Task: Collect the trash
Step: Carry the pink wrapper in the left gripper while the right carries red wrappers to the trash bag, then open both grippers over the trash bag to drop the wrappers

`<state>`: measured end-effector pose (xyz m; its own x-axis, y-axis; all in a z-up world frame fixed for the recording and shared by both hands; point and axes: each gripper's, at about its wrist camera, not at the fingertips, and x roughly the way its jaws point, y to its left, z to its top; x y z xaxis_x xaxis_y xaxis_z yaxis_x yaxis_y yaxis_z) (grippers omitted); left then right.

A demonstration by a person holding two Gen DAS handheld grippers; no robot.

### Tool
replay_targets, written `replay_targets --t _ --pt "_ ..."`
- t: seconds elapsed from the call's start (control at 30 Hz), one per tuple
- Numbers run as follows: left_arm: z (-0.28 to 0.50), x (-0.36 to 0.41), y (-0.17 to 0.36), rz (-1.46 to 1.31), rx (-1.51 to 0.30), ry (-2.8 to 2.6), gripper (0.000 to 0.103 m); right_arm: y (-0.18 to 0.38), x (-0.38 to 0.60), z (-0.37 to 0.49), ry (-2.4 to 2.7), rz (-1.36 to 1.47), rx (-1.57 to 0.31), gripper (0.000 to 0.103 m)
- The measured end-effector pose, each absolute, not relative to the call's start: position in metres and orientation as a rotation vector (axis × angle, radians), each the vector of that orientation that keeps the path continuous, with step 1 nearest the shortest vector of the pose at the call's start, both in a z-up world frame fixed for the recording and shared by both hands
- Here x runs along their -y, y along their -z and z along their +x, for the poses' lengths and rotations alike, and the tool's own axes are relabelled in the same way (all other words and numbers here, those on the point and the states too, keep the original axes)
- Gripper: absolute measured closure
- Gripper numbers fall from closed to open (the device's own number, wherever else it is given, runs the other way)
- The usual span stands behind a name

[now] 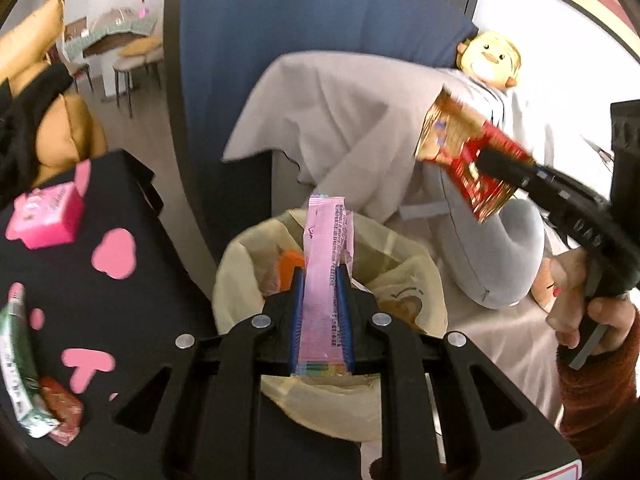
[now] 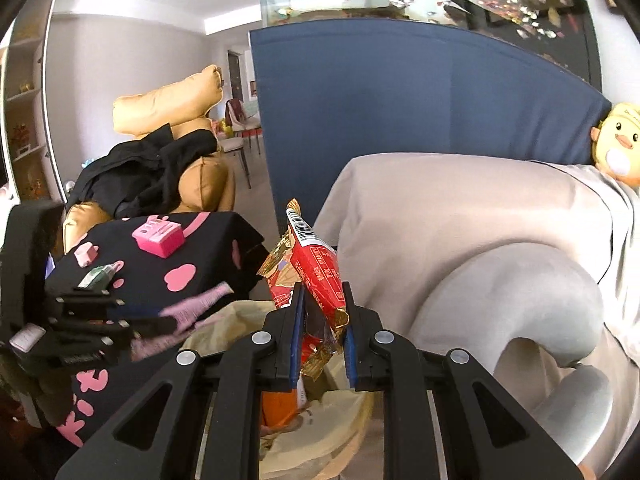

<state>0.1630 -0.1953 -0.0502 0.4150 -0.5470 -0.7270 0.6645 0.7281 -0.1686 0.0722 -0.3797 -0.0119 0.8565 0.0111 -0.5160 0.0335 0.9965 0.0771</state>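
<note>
My left gripper (image 1: 320, 276) is shut on a long pink wrapper (image 1: 326, 256) and holds it above the open bin lined with a pale yellow bag (image 1: 236, 268). My right gripper (image 2: 322, 292) is shut on a red and gold snack wrapper (image 2: 316, 268), held above the same bin (image 2: 224, 328). In the left wrist view the right gripper (image 1: 492, 168) sits to the upper right with the red wrapper (image 1: 460, 152). In the right wrist view the left gripper (image 2: 160, 324) is at the left with the blurred pink wrapper (image 2: 196, 304). Orange trash (image 2: 280, 404) lies in the bin.
A black table with pink shapes (image 1: 116, 256) stands left of the bin, holding a pink box (image 1: 48, 216), a green-white packet (image 1: 20, 368) and a red wrapper (image 1: 64, 408). A sofa under a beige cover (image 2: 440, 216), a grey neck pillow (image 1: 492, 256) and a blue panel (image 2: 400, 100) lie beyond.
</note>
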Motion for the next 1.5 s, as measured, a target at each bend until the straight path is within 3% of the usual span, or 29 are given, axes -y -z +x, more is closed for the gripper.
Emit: replay_targets --t 0.1,0.17,0.23,0.27,0.87,1.1,1.5 --pt "0.169 0.206 0.064 0.177 -0.866 0.763 0.087 0.016 0.382 0.075 0.013 0.094 -0.551 0.086" --pt "0.175 0.209 0.07 0.167 -0.883 0.76 0.08 0.021 0.382 0.078 0.01 0.105 -0.561 0.086" --pt "0.182 0.206 0.076 0.133 -0.914 0.741 0.065 0.025 0.381 0.081 -0.005 0.119 -0.571 0.086" --pt "0.184 0.203 0.077 0.126 -0.92 0.727 0.063 0.027 0.38 0.083 -0.011 0.122 -0.574 0.086" --pt "0.168 0.064 0.043 0.089 -0.82 0.475 0.053 0.085 0.328 0.115 -0.135 0.159 -0.719 0.084" --pt "0.167 -0.01 0.043 0.005 -0.799 0.359 0.048 0.111 0.318 0.128 -0.126 0.158 -0.833 0.06" --pt "0.184 -0.111 0.061 -0.154 -0.808 0.132 0.046 0.086 0.284 0.129 -0.2 0.103 -0.774 0.048"
